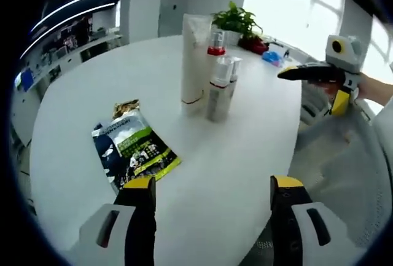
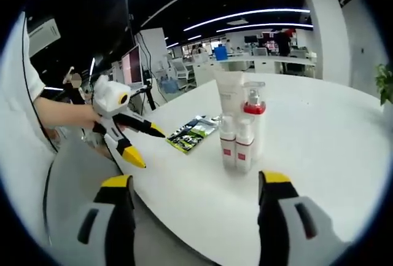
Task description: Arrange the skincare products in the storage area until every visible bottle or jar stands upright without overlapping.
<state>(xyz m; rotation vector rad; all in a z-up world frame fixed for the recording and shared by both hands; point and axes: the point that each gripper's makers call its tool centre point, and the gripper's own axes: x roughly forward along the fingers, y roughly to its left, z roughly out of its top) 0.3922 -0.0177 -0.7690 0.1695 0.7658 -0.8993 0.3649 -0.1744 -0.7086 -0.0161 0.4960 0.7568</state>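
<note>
Left gripper view: my left gripper (image 1: 212,195) hangs over the white surface (image 1: 92,94) with its jaws wide apart and nothing between them. The skincare group stands upright at 12 o'clock: a tall white tube (image 1: 194,63), a red-collared pump bottle (image 1: 216,48) and two small spray bottles (image 1: 220,91), packed close together. A flat sachet (image 1: 134,149) lies at 10 o'clock. I judge the main risk to be a jaw clipping one bottle and toppling its neighbours. The right gripper (image 1: 316,75) enters at 2 o'clock, beyond the surface edge.

Right gripper view: my right gripper (image 2: 199,207) is likewise fully open and empty. The bottles stand at 12 o'clock, near the front edge; a push toward me could send one over. Bare surface lies from 1 to 3 o'clock.
</note>
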